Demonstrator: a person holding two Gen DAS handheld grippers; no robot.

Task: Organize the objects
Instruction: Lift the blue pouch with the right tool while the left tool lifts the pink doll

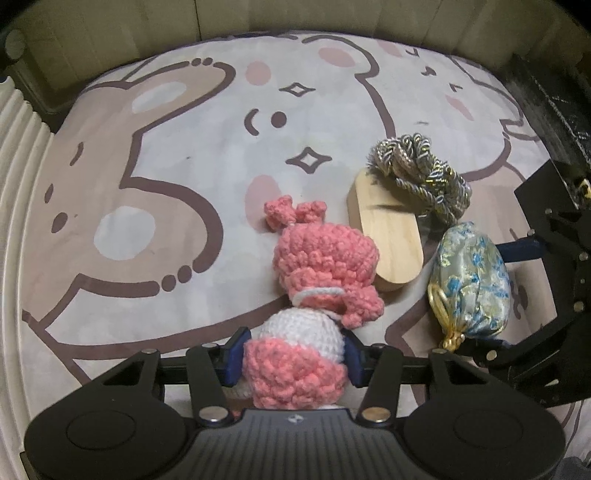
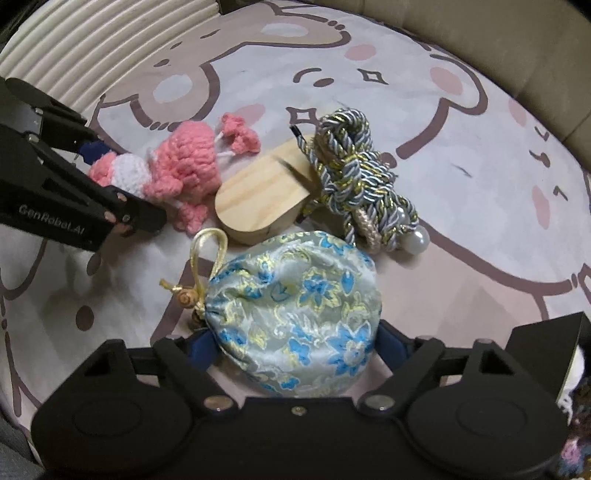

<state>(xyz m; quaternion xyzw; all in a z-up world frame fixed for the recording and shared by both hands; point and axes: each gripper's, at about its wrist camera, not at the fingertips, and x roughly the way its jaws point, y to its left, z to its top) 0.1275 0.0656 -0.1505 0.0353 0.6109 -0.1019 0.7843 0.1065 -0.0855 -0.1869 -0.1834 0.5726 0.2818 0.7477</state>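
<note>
A pink and white crochet doll [image 1: 325, 258] lies on the cartoon-print sheet [image 1: 166, 155]. My left gripper [image 1: 295, 356] is shut on the doll's white and pink body, with a blue pad pressed against each side. To its right lies a blue-flowered brocade pouch [image 2: 295, 310] with a gold loop. My right gripper [image 2: 295, 347] is shut on the pouch, its wide-set pads touching both sides. In the left wrist view the right gripper [image 1: 498, 299] spans the pouch [image 1: 469, 277]. In the right wrist view the left gripper [image 2: 122, 184] holds the doll [image 2: 184, 166].
A pale wooden oval block [image 1: 388, 236] lies between doll and pouch, partly under a coiled silver-gold cord [image 1: 421, 173] with pearl beads [image 2: 417, 240]. A ribbed white cushion [image 1: 18, 147] borders the left, a beige padded edge [image 1: 295, 14] the far side, a dark object [image 1: 546, 96] the right.
</note>
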